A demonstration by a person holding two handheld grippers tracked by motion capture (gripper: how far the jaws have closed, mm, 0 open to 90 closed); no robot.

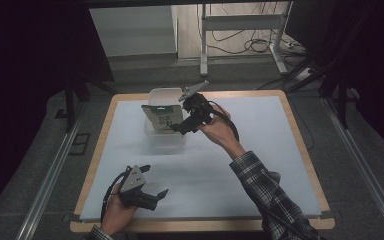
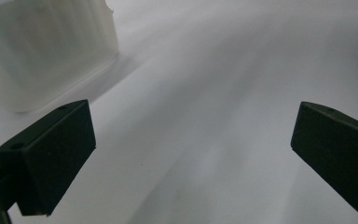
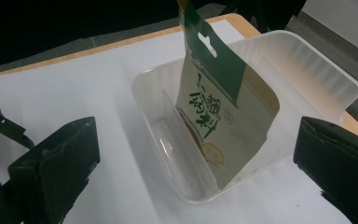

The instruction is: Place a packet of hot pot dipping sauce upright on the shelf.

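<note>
Left gripper (image 1: 156,184): nearest you, at the table's near-left, held low over the white mat in your left hand (image 1: 116,212). Its jaws stand wide apart with nothing between them. In its own view (image 2: 193,149) there is bare mat between the black pads, and the bin's frosted wall sits at the upper left.

Table (image 1: 300,145): wooden rim, with a white mat (image 1: 205,175) covering most of the top.

Right sleeve (image 1: 267,192): plaid, running in from the bottom right toward the middle of the table.

Right hand (image 1: 220,127): raised past mid-table, just beside the bin's right side.

Right gripper (image 1: 176,127): pointed left at the bin and the packet. Its jaws are spread wide and its pads press on nothing. In its own view (image 3: 196,163) the packet stands beyond the pads, apart from both.

Packet (image 3: 221,116): a flat pouch with a green header, a hang hole and printed characters (too small to read from above). It stands tilted inside the bin, bottom edge on the bin's floor, top rising above the rim. From the high view (image 1: 162,117) it leans across the bin's middle.

Bin (image 3: 168,135): translucent plastic, rectangular, open at the top, resting on the mat at the far middle of the table. From the high view (image 1: 166,142) its far end lies near the table's back edge.

Beyond the table: grey floor, metal frame legs (image 1: 203,45), loose cables (image 1: 240,42).
</note>
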